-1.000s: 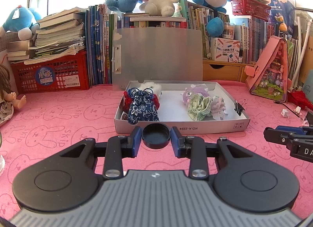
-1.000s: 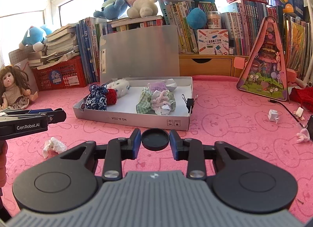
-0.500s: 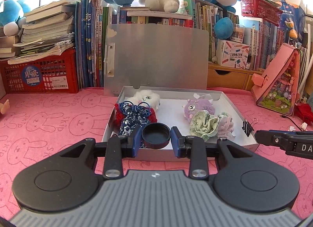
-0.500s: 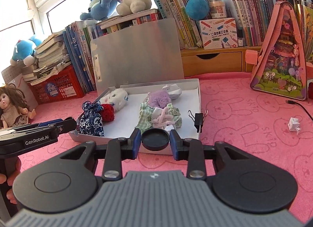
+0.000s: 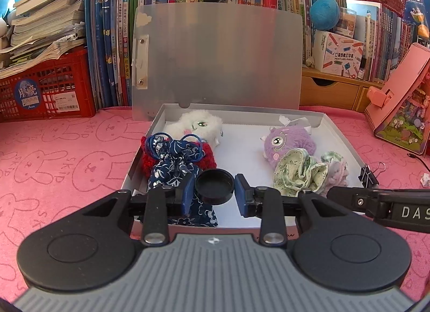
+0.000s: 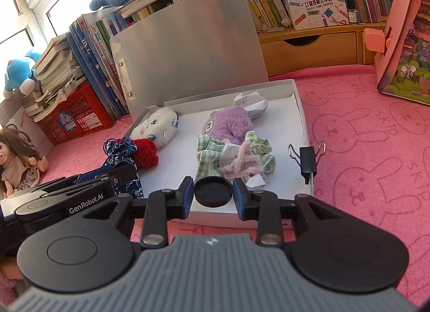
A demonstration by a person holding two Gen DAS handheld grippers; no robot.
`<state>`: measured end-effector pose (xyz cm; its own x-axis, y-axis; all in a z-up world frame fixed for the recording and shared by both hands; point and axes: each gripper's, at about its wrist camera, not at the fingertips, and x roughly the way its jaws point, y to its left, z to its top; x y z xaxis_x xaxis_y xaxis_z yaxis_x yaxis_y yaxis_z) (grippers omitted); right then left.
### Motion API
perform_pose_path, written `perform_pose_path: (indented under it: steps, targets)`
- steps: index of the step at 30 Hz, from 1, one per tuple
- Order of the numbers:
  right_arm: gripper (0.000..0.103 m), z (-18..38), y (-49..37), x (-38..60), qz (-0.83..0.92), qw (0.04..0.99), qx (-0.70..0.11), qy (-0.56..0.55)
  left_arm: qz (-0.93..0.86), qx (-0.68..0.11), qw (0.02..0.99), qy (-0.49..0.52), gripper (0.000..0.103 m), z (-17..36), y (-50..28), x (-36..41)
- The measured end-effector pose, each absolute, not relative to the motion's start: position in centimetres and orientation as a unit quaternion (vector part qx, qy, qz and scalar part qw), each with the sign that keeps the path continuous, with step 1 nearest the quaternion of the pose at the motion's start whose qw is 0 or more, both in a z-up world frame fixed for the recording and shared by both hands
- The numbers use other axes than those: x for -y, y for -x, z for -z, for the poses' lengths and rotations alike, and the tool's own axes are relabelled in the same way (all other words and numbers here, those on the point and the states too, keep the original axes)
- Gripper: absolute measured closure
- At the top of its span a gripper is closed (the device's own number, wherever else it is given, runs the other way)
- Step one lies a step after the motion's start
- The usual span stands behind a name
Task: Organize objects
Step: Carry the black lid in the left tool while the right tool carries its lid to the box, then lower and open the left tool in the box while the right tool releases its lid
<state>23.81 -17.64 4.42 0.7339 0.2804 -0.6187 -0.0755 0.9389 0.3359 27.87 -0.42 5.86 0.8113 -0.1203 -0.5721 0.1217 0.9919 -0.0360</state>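
A shallow white box [image 5: 346,145] with its grey lid [image 5: 217,57] raised lies on the pink cloth. Inside are a blue pouch [image 5: 177,167], a red knitted piece [image 5: 208,160], a white plush [image 5: 199,124], a purple plush [image 5: 290,142] and crumpled green cloth [image 5: 301,169]. My left gripper [image 5: 214,193] hovers over the box's front left, jaws apart, empty. My right gripper [image 6: 213,195] hovers over the front edge [image 6: 215,216], jaws apart, empty, just before the green cloth [image 6: 212,151]. A black binder clip [image 6: 307,160] sits on the box's right wall.
Books, a red crate [image 5: 40,91] and plush toys line the back. A pink toy house [image 5: 403,102] stands at the right, a wooden drawer unit [image 6: 309,51] behind. A doll [image 6: 18,161] sits at the far left.
Both grippers have moved forward from in front of the box to over its front part. The right one has tilted down. Their jaws keep the same gap.
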Motion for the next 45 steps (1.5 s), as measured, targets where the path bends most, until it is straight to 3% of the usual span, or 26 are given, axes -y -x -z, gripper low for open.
perform_pose_path:
  steps: [19, 23, 24, 26, 29, 32, 45]
  targets:
    - [0.066, -3.2, -26.4, 19.2, -0.043, 0.925, -0.352, -0.135, 0.07, -0.286, 0.953, -0.07, 0.065, -4.2, -30.7, 3.8]
    - [0.062, -3.1, -26.2, 19.3, -0.043, 0.924, -0.352, -0.141, 0.074, -0.283, 0.953, -0.072, 0.064, -4.1, -30.6, 4.0]
    - [0.057, -3.1, -26.1, 19.3, -0.042, 0.924, -0.351, -0.142, 0.075, -0.283, 0.953, -0.073, 0.064, -4.1, -30.5, 4.0]
    - [0.045, -3.2, -25.9, 19.3, -0.046, 0.924, -0.35, -0.145, 0.078, -0.285, 0.953, -0.069, 0.055, -4.3, -30.3, 3.9]
    - [0.044, -3.7, -25.3, 19.1, -0.049, 0.928, -0.342, -0.139, 0.084, -0.283, 0.954, -0.061, 0.038, -4.7, -29.8, 3.6]
    - [0.041, -4.4, -24.6, 18.8, -0.054, 0.933, -0.333, -0.127, 0.071, -0.274, 0.956, -0.072, 0.028, -5.2, -29.1, 3.5]
    - [0.033, -6.0, -18.8, 17.6, -0.114, 0.94, -0.311, -0.081, 0.069, -0.265, 0.959, -0.074, 0.02, -7.5, -23.9, 0.2]
